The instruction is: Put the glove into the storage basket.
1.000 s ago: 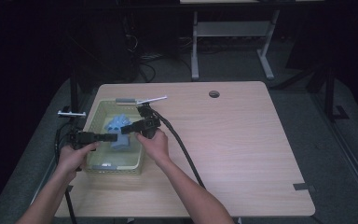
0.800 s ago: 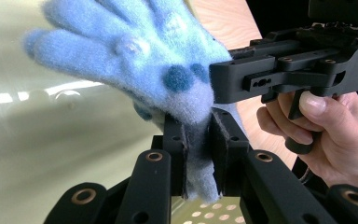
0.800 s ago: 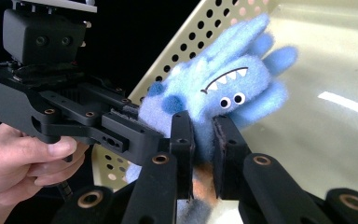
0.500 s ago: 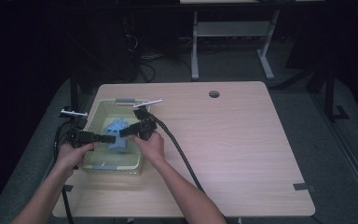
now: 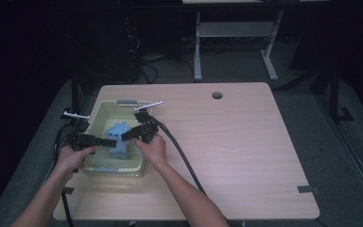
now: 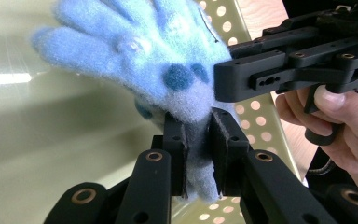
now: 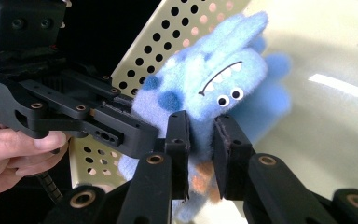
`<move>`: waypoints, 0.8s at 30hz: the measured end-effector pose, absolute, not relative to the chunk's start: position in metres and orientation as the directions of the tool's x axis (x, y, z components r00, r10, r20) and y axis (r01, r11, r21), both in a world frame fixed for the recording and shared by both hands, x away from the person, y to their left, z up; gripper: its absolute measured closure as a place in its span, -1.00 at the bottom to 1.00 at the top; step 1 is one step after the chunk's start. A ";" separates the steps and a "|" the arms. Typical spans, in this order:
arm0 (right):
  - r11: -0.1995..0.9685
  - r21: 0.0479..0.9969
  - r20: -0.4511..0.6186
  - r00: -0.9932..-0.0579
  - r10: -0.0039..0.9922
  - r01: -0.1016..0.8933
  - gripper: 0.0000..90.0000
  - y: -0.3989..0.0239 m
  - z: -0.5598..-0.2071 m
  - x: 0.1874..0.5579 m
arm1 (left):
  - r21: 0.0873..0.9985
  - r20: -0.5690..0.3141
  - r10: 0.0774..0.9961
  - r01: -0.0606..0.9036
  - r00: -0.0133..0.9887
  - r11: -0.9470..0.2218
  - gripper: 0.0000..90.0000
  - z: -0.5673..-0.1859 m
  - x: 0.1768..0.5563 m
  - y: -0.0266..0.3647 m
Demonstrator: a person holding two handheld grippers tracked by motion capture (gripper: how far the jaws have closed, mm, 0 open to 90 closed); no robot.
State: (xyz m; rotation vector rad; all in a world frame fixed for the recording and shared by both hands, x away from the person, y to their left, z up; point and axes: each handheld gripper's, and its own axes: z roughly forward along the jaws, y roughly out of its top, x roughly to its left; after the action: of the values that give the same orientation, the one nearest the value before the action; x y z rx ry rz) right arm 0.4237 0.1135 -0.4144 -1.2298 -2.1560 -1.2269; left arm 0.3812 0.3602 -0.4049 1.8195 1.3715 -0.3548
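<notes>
A fuzzy blue monster-shaped plush toy (image 5: 119, 141) hangs inside the pale green perforated plastic basket (image 5: 96, 118) at nine o'clock on the wooden table (image 5: 246, 156). The left gripper (image 6: 198, 140) clamps its lower fabric from the eight o'clock side; the right gripper (image 7: 200, 140), whose jaws have just been opening slightly, pinches it from two o'clock. The step looks like a two-handed lift; next both hands should rise together, clearing the basket rim.

A fuzzy light-blue glove (image 5: 118, 140) with darker blue spots, googly eyes and a stitched toothy mouth is being held up inside the pale green perforated basket (image 5: 105, 110), its fabric being pinched from two sides near the cuff.
</notes>
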 end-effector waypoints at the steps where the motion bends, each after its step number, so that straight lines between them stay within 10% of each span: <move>1: 0.238 0.506 0.662 -0.550 0.509 0.829 0.71 0.113 -0.414 0.424 | 0.430 -0.640 0.673 0.899 0.370 -0.085 0.72 -0.405 0.381 0.360; 20: 0.249 0.555 0.595 -0.588 0.547 0.794 0.63 0.100 -0.397 0.417 | 0.287 -0.490 0.819 0.942 0.298 -0.171 0.66 -0.418 0.392 0.341; 24: 0.234 0.570 0.595 -0.593 0.543 0.787 0.62 0.091 -0.393 0.415 | 0.248 -0.451 0.849 0.953 0.274 -0.175 0.40 -0.420 0.396 0.341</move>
State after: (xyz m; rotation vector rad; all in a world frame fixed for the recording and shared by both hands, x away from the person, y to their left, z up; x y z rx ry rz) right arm 0.4150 0.0907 -0.3929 -1.2435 -2.2378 -1.2874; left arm 0.3964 0.3414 -0.4196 2.0717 1.6194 -0.2867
